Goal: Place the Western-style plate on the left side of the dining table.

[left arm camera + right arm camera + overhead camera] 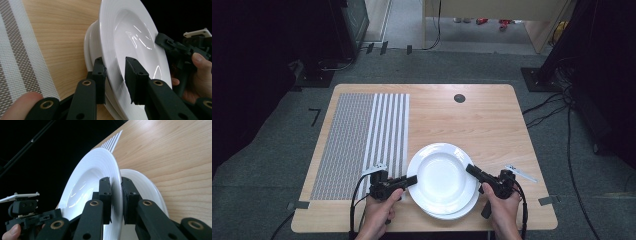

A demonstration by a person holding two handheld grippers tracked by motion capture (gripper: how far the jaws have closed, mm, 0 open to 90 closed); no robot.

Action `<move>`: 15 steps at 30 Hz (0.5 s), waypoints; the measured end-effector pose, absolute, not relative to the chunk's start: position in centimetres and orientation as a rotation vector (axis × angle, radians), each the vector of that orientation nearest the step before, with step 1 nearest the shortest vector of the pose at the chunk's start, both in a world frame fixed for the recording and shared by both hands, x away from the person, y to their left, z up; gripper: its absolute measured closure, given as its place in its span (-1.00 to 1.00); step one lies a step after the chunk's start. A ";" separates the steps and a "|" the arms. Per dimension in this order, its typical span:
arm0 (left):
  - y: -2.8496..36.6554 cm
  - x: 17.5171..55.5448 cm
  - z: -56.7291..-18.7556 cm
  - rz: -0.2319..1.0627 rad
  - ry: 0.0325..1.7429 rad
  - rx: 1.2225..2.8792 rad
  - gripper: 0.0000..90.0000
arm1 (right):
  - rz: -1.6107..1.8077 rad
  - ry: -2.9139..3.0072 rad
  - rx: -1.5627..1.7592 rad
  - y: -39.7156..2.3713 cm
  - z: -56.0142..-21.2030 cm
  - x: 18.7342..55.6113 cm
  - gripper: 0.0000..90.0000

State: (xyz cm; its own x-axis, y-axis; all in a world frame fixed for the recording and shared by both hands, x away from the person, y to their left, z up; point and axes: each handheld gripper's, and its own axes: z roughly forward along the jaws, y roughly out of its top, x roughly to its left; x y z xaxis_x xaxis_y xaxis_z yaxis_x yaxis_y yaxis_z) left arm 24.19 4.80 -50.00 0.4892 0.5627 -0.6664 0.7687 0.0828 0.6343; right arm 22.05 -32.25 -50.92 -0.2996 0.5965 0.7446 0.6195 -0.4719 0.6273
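I can read no text, label, brand or number anywhere: not on the plate [443,175] between my tongs, the mat [362,140] beyond my left one, or the table [472,120].

At the bottom of the high view, the person's left hand [379,207] holds the black two-jaw left gripper [411,180] pointing right, jaws apart. The right hand [501,207] angles the black two-jaw right gripper [470,169] toward the upper left, jaws nearly closed.
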 end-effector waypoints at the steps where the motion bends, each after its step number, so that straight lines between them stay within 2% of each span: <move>1: 4.8 24.2 -49.9 -0.209 1.176 1.599 0.57 | -1.941 -1.597 -1.842 -32.3 -50.9 22.1 0.83; 4: 4.7 24.1 -49.8 -0.158 1.189 1.614 0.55 | -1.936 -1.589 -1.832 -32.3 -50.9 22.1 0.83; 15: 5.0 24.0 -49.3 -0.155 1.217 1.609 0.60 | -1.948 -1.591 -1.836 -31.7 -50.3 21.9 0.85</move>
State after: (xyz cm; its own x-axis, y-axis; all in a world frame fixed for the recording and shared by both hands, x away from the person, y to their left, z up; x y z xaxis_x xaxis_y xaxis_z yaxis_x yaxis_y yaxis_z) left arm 24.03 5.01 -49.28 0.4716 0.6184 -0.6287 0.7564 0.0828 0.6488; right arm 21.93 -31.75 -50.29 -0.3045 0.5849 0.7518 0.6197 -0.4778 0.6227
